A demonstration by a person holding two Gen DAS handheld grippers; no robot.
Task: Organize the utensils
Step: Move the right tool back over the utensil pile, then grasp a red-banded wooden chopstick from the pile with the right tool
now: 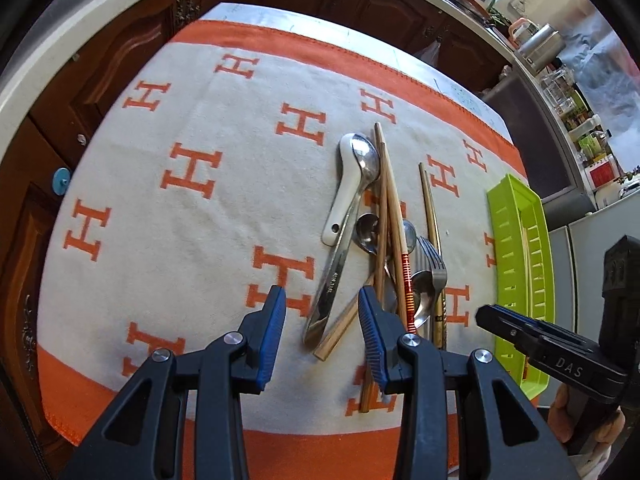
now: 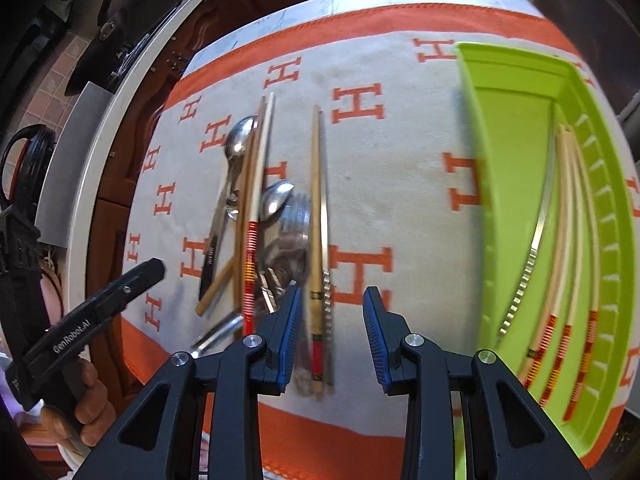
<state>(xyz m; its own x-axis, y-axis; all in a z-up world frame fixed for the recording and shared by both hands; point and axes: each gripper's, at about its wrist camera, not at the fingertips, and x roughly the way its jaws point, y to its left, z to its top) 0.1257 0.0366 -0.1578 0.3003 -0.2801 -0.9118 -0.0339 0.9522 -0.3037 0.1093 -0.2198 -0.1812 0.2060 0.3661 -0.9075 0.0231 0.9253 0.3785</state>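
In the left wrist view, the left tongs (image 1: 322, 312) are hanging over the surface (image 1: 192, 240), which is wearing a cream cloth with orange H letters and an orange border, and their blue pads are standing partly apart with nothing between them. Just beyond the right pad the pile of utensils (image 1: 384, 248) is lying: a white ceramic spoon (image 1: 347, 196) is resting at the far left of the heap with a long metal spoon (image 1: 344, 256) lying across it, wooden chopsticks (image 1: 390, 216) are running near to far through the middle, and a fork (image 1: 434, 264) and smaller metal spoons are sitting at the right. Farther right, apart from the pile, the green tray (image 1: 516, 272) is lying lengthwise, and the right tongs (image 1: 520, 332) are reaching in from the right edge above its near end. In the right wrist view, the right tongs (image 2: 332, 320) are hovering with their pads likewise partly apart and gripping nothing; a pair of chopsticks (image 2: 320, 208) is lying on the cloth, showing just inside the left pad, blurred. The pile is lying to the left, with the left tongs (image 2: 148, 270) and the hand (image 2: 86, 404) holding them coming in from the near left. To the right the green tray (image 2: 508, 152) is holding several chopsticks (image 2: 568, 240) with red and yellow banded ends along its right side.
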